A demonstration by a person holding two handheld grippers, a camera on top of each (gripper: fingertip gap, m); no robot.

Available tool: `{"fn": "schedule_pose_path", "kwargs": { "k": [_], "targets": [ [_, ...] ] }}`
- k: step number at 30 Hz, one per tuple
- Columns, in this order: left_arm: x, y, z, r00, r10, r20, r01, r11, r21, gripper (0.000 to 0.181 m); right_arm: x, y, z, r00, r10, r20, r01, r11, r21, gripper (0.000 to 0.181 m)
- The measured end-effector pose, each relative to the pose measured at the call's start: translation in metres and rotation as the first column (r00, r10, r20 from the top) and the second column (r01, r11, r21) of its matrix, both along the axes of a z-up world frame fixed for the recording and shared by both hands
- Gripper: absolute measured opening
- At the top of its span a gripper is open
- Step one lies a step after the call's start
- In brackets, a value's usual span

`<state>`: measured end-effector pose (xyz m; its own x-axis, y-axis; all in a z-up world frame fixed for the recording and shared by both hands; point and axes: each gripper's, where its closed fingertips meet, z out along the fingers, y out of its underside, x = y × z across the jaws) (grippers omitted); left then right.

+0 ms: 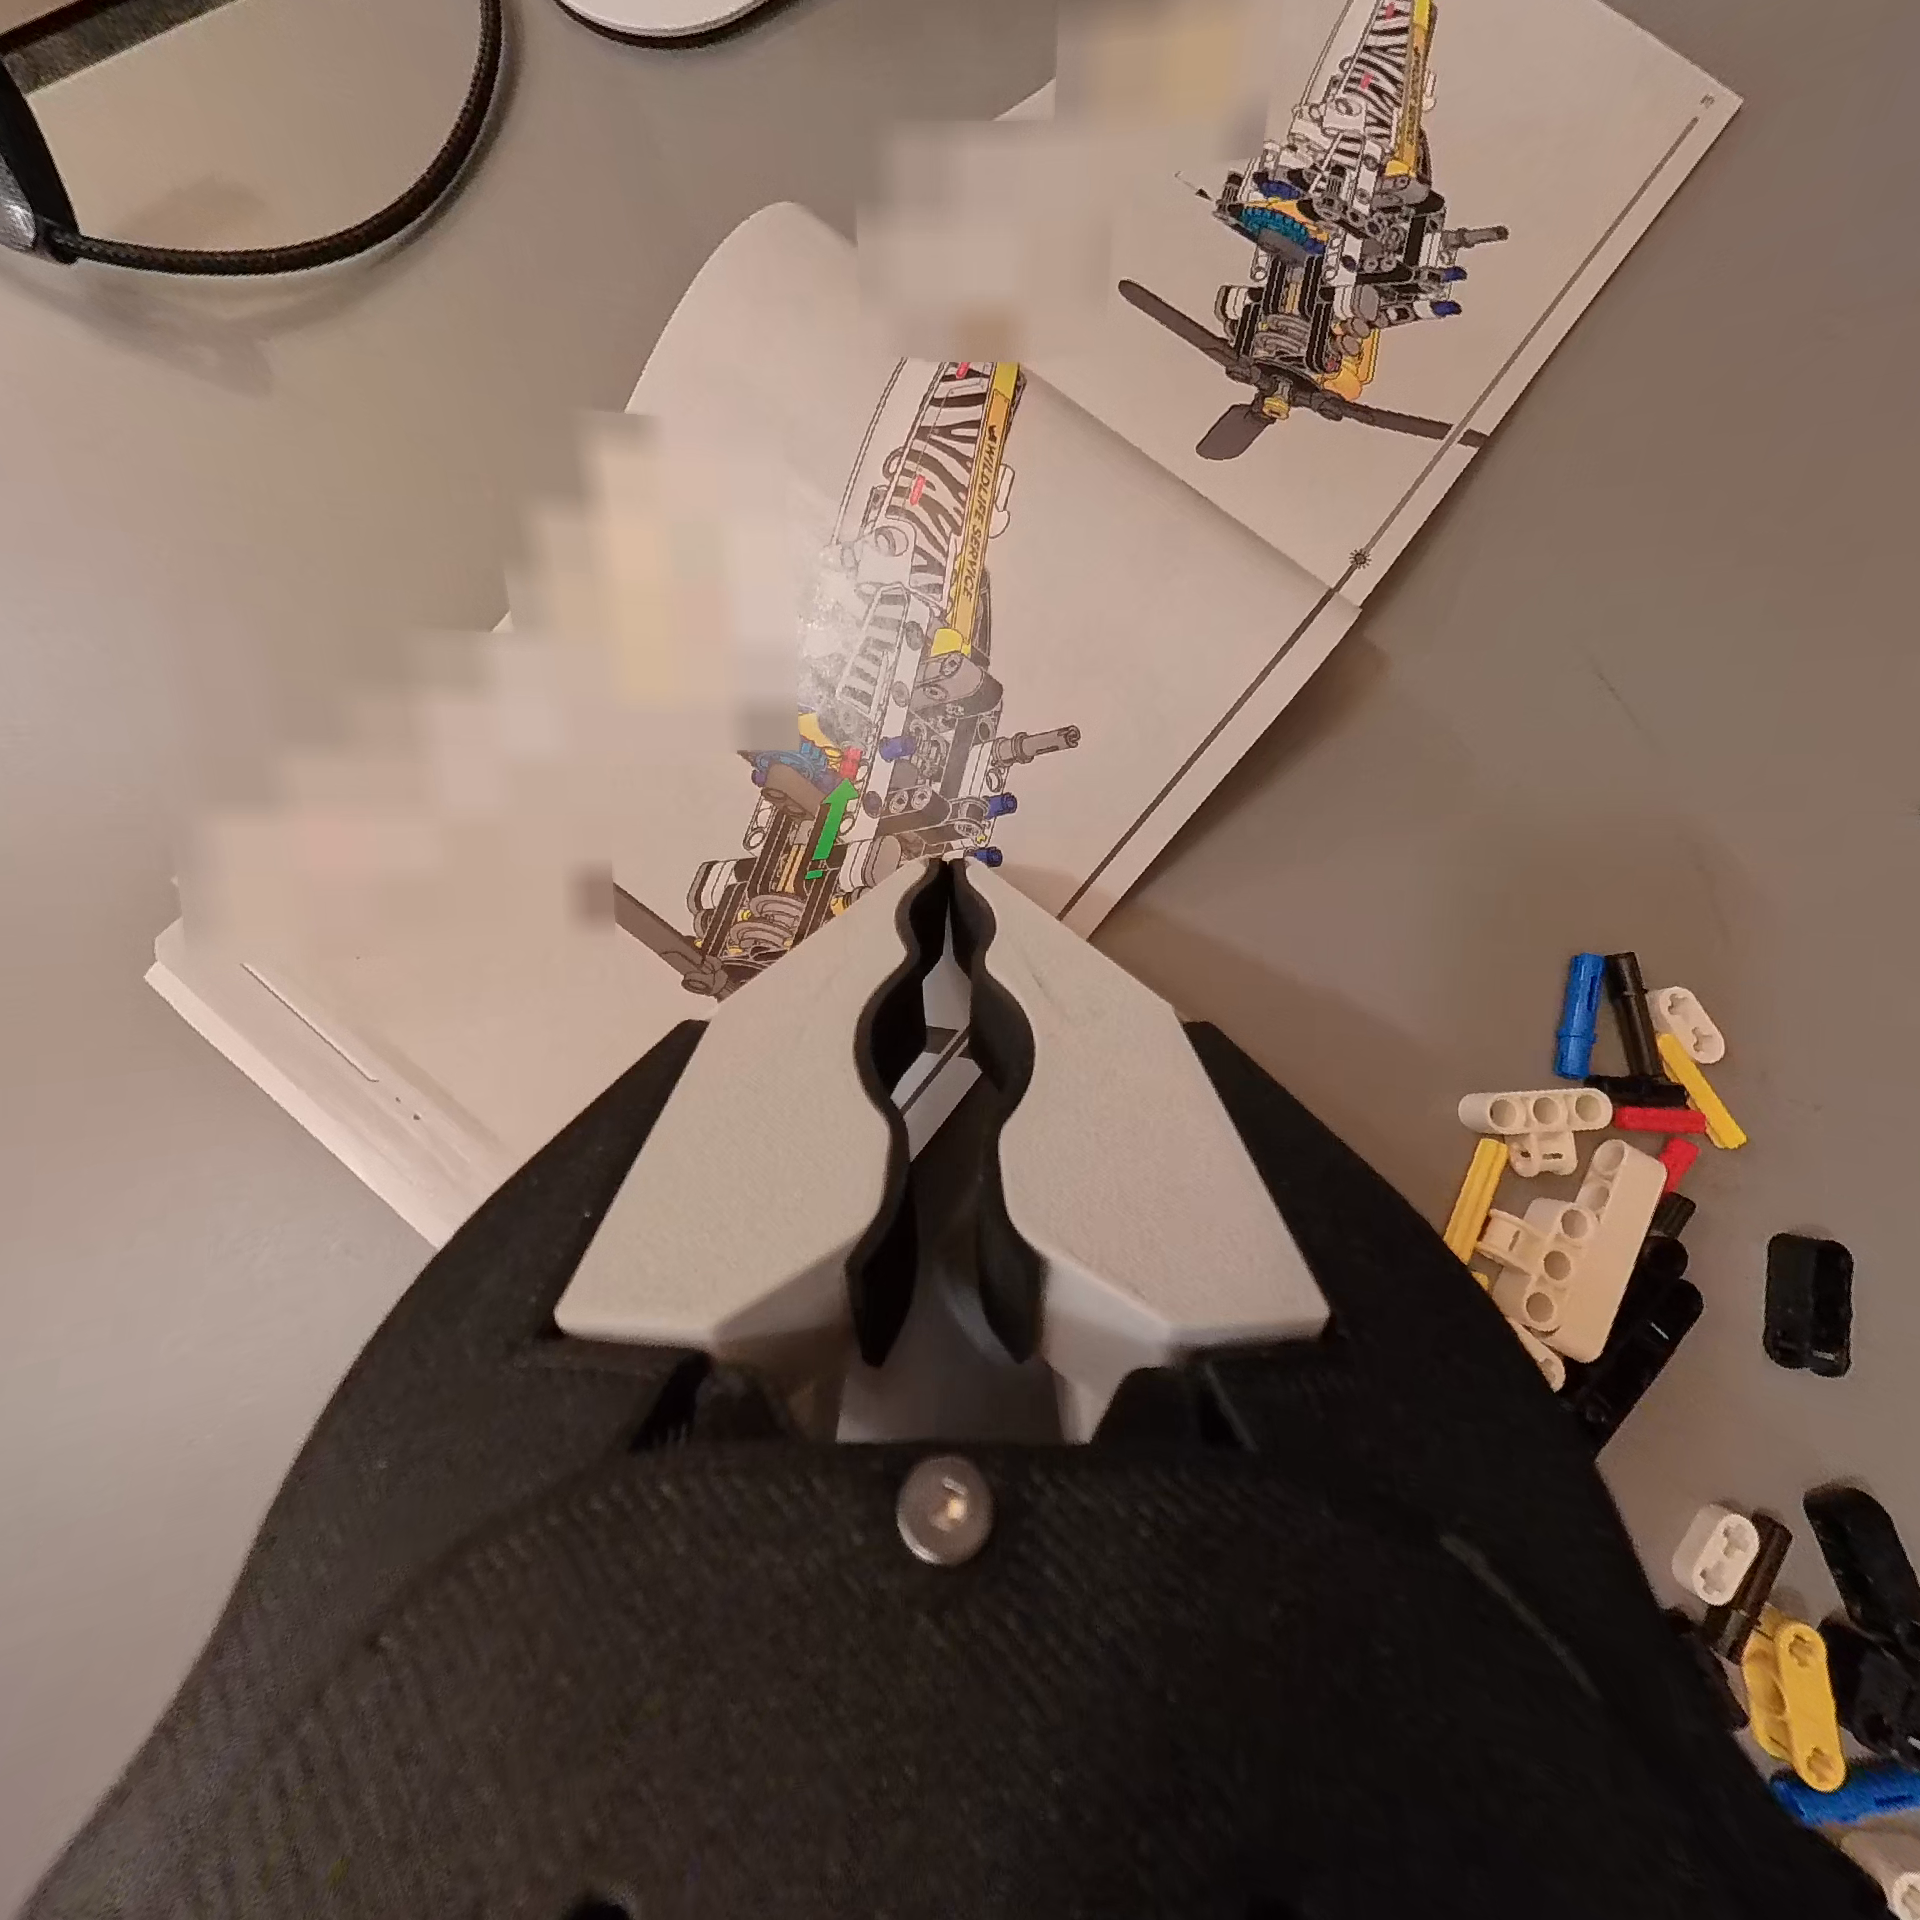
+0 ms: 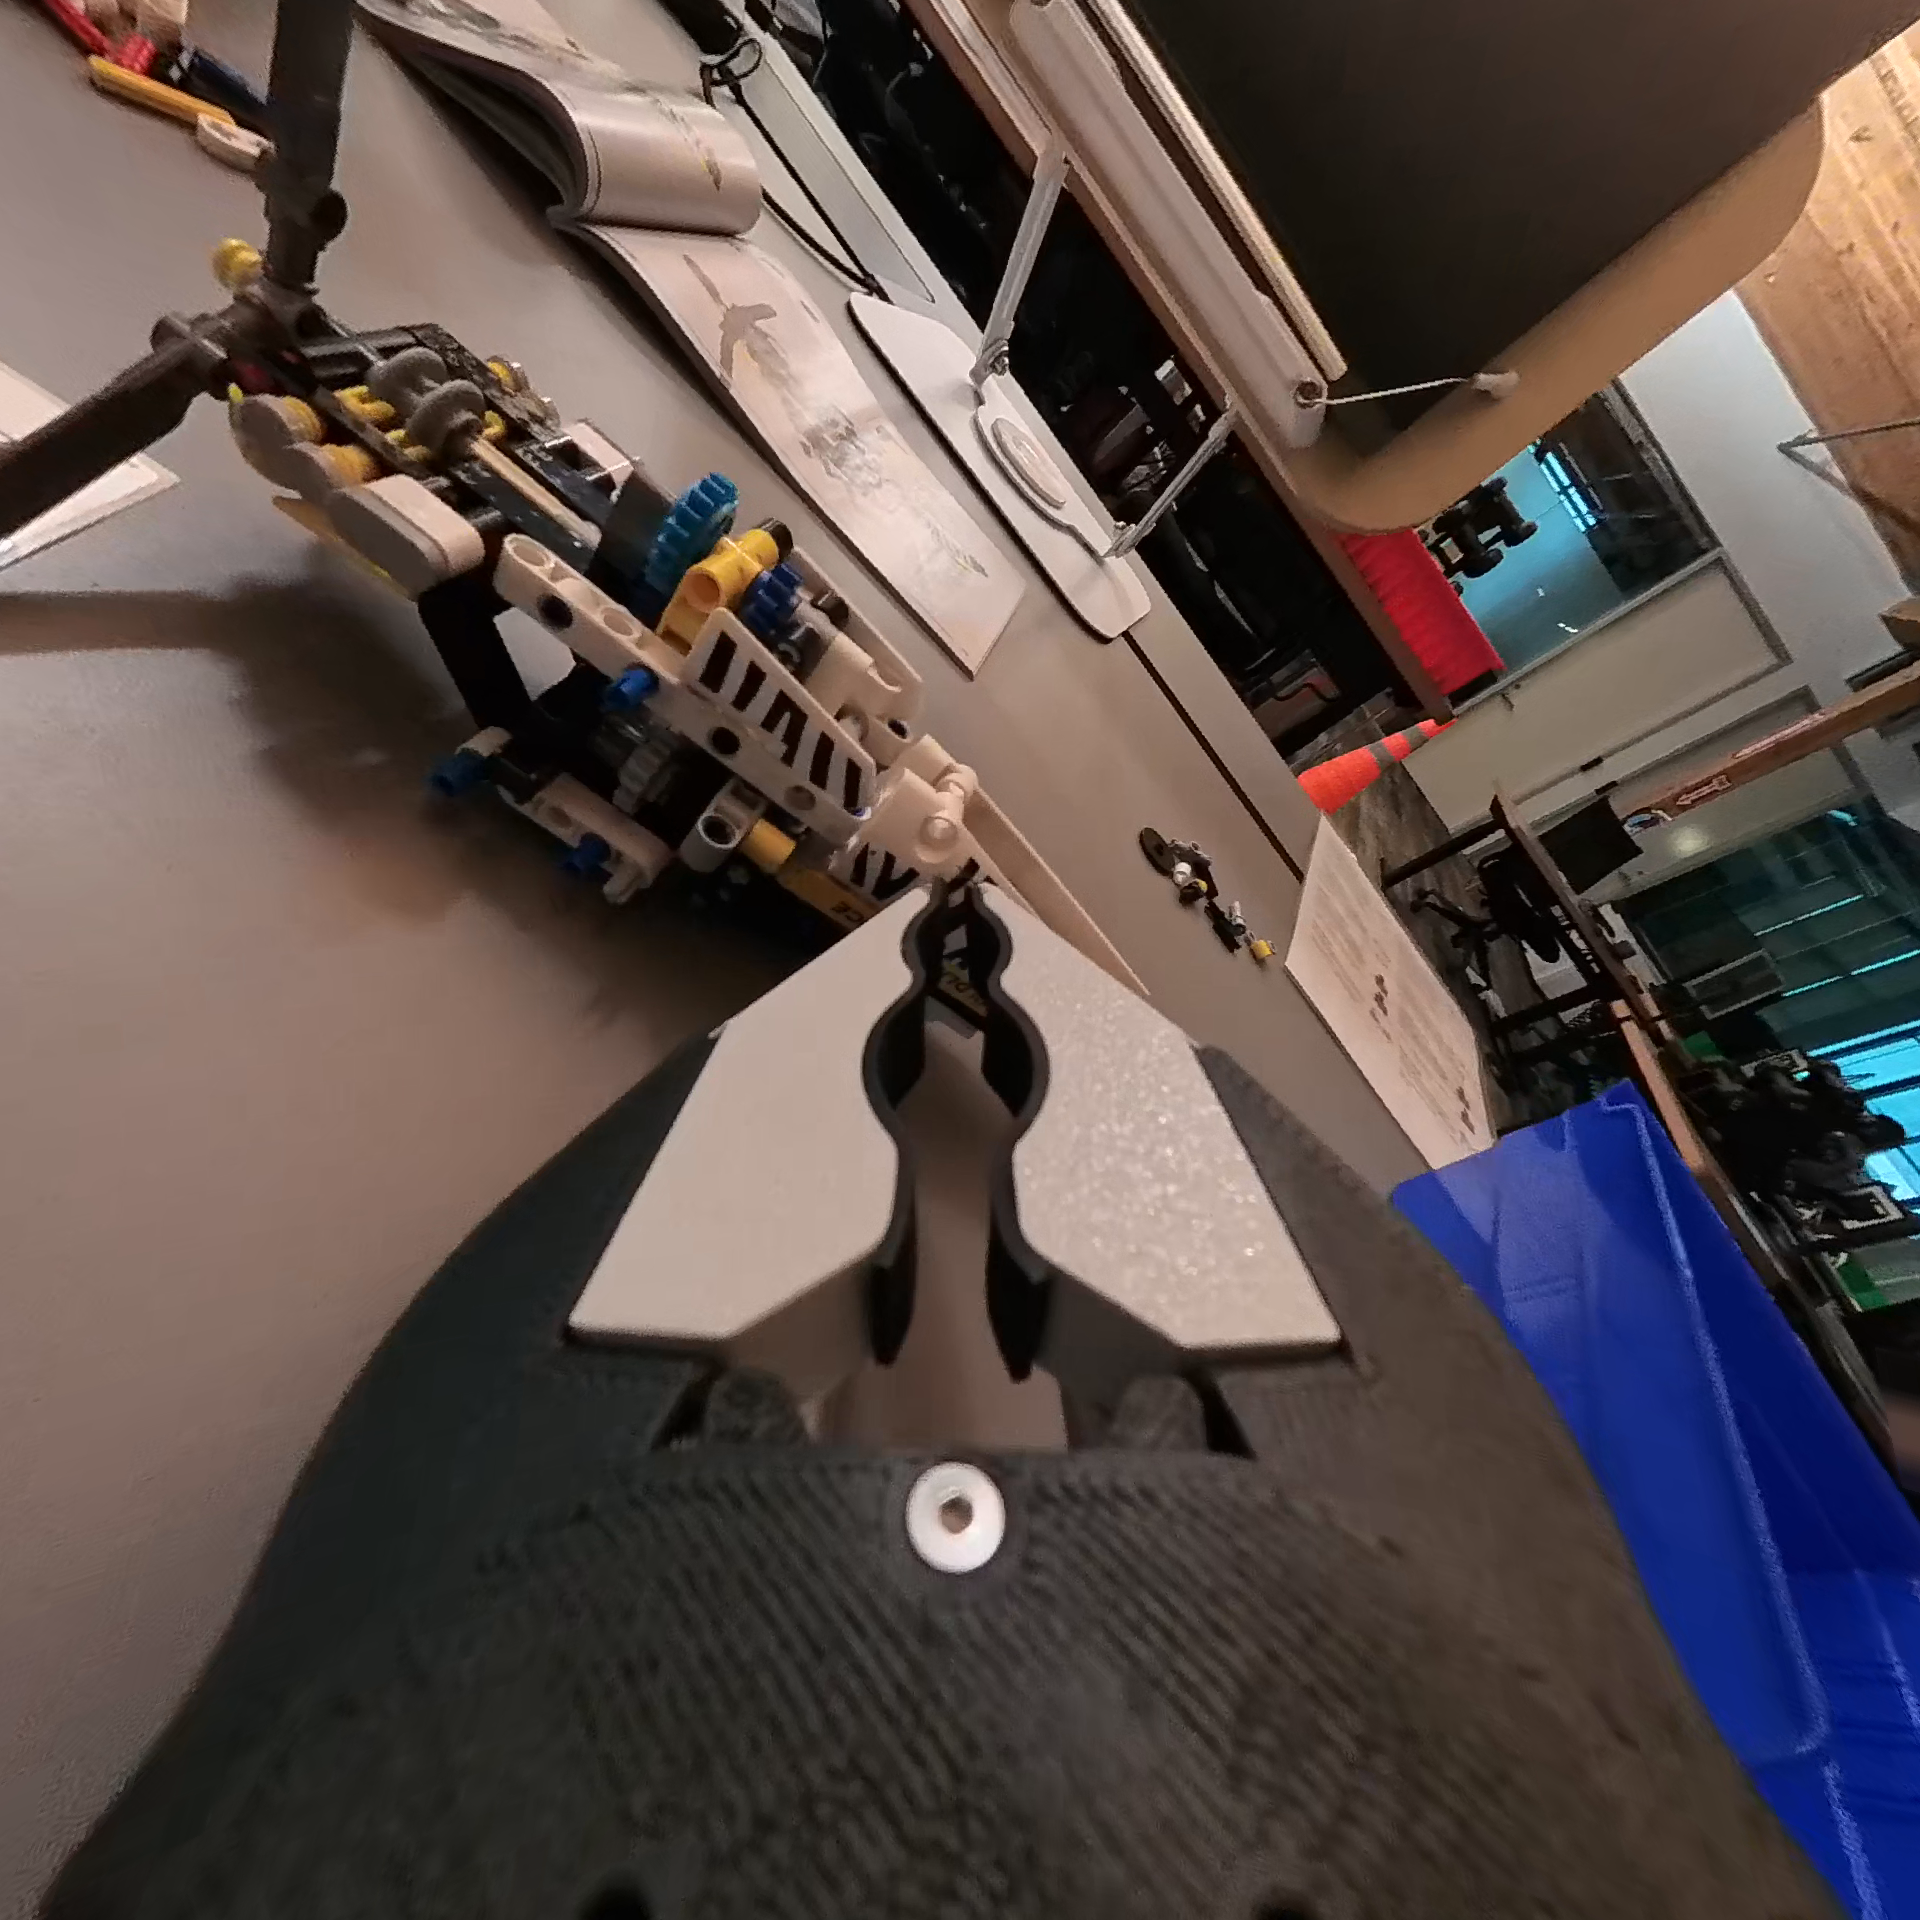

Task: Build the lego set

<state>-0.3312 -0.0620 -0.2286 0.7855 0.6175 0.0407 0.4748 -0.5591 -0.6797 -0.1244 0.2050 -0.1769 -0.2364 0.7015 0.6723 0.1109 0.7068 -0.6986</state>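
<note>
A partly built Lego plane model (image 2: 665,644), white with black zebra stripes, blue gears and a dark propeller (image 2: 296,208), lies on the grey table in the right wrist view. My right gripper (image 2: 951,896) is shut at the model's rear end, with a yellow printed strip of the model showing between its jaws. My left gripper (image 1: 948,873) is shut and empty, hovering over the open instruction booklet (image 1: 1039,623). A pile of loose Lego parts (image 1: 1590,1174) in white, yellow, black, red and blue lies to its right.
More loose parts (image 1: 1808,1642) lie at the lower right. A black cable (image 1: 312,229) loops at the top left. In the right wrist view, the booklet (image 2: 810,416), a white monitor stand base (image 2: 997,447), small parts (image 2: 1205,883), a paper sheet (image 2: 1382,997) and a blue bin (image 2: 1683,1455). The right tips stand about 15 cm off the dark propeller (image 2: 296,208).
</note>
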Motion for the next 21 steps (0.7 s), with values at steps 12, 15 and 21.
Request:
{"fn": "schedule_pose_path", "kwargs": {
  "k": [12,15,21],
  "targets": [
    [0.0002,0.0001,0.0,1.0,0.001,0.005,-0.001,1.0,0.007,0.001,0.0007,-0.0003,0.0019,1.0,0.003,-0.015,-0.003,1.0,0.006,0.001],
    [0.0002,0.0001,-0.0001,1.0,0.001,0.005,-0.001,1.0,0.008,0.001,0.0008,-0.0004,0.0017,1.0,0.003,-0.015,-0.003,1.0,0.009,0.001],
    [0.0002,0.0001,-0.0001,1.0,0.003,0.006,-0.003,1.0,0.009,0.001,0.0006,0.0,0.0015,1.0,0.002,-0.015,-0.002,1.0,0.01,0.0]
  ]
}}
